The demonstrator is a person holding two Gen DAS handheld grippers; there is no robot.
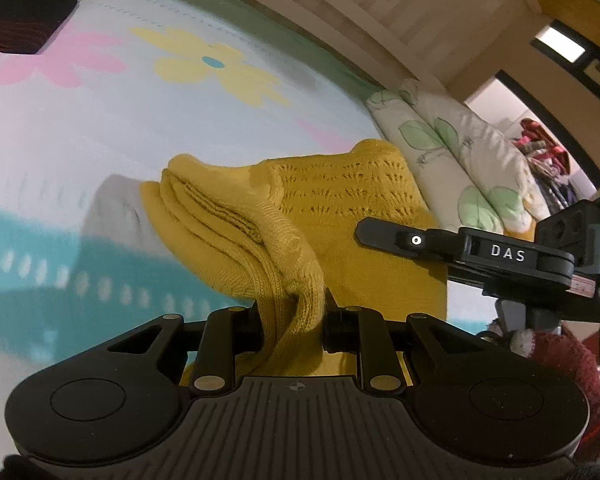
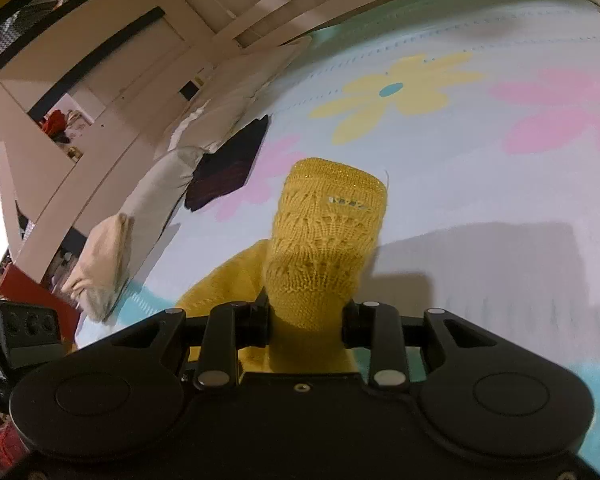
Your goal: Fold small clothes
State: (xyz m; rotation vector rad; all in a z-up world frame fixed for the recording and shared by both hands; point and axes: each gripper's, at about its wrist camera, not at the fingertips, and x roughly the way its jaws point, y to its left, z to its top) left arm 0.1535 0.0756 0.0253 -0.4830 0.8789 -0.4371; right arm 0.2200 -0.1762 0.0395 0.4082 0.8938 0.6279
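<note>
Both left tongs (image 1: 290, 316) and right tongs (image 2: 305, 320) pinching yellow knit (image 1: 340, 208) above bed (image 1: 100, 140); fold half done; dark garment (image 1: 20, 20) already folded near bed's far edge.

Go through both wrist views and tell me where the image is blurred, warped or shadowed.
Left wrist view: the yellow knit garment in the left gripper is sharp, the flowered bedsheet smears at lower left, and the fisheye bows the bed frame. Right wrist view: the garment in the right gripper is fairly sharp, a broad grey shadow falls on the sheet, and the edges blur.
</note>
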